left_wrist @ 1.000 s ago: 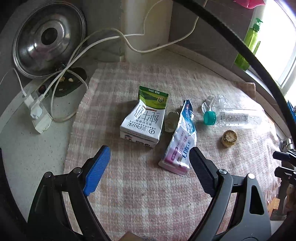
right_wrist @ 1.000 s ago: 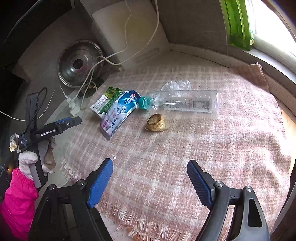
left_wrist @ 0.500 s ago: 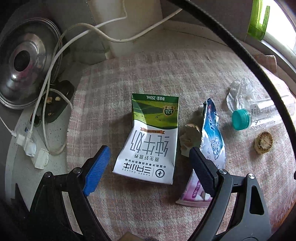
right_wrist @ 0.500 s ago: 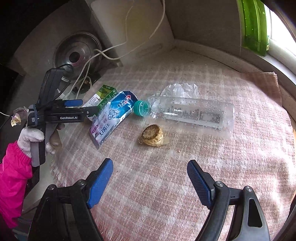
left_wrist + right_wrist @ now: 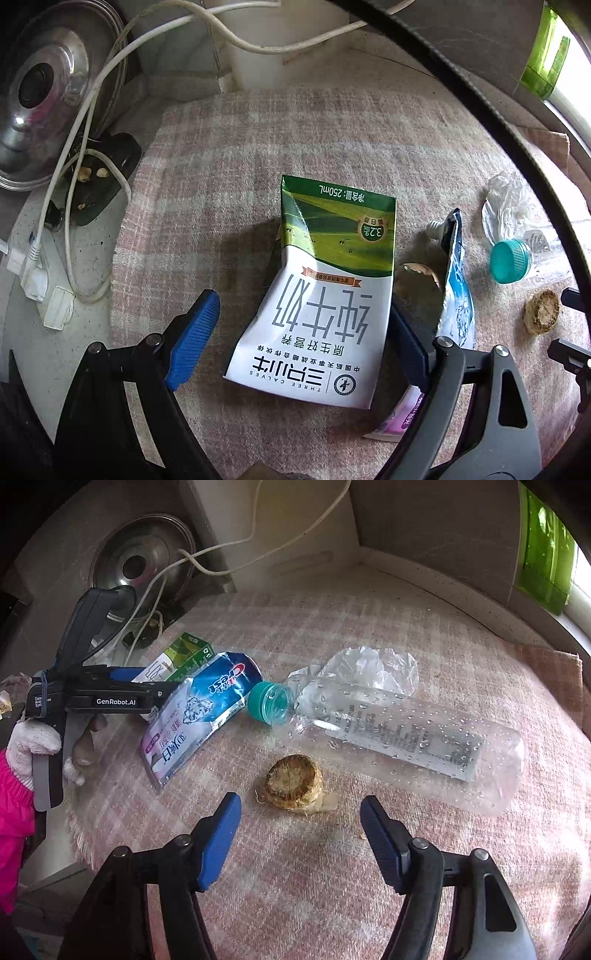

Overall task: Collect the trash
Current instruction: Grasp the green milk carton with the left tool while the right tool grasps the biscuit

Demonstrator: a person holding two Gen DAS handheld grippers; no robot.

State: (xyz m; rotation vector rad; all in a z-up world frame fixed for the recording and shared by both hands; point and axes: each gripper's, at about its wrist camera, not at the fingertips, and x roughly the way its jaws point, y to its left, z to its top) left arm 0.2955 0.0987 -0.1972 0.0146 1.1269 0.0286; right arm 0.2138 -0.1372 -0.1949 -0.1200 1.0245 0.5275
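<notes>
We see the pink checked cloth (image 5: 229,155) spread under everything, reaching out ahead of both pairs of fingers. On it, beyond our right fingers and off to their right, lies the clear plastic bottle (image 5: 413,734) on its side, its teal cap pointing left, with a crumpled clear wrapper (image 5: 369,664) just behind its neck. The crushed milk carton (image 5: 325,280) lies flat between the spread fingers of our left gripper (image 5: 299,336); the blue left pad stands just clear of the carton's edge, while the right pad sits close against its other side, partly hidden behind it. The left gripper is wide apart, clamping nothing. Just outside its right finger lies the flattened toothpaste tube (image 5: 452,295), touching a bit of eggshell (image 5: 421,273) wedged between tube and carton. Our right gripper (image 5: 299,834) also stands open and empty, low over the cloth. Just ahead of its fingertips, roughly centred between them, sits the small brown round scrap (image 5: 293,786), near the bottle but apart from it.
</notes>
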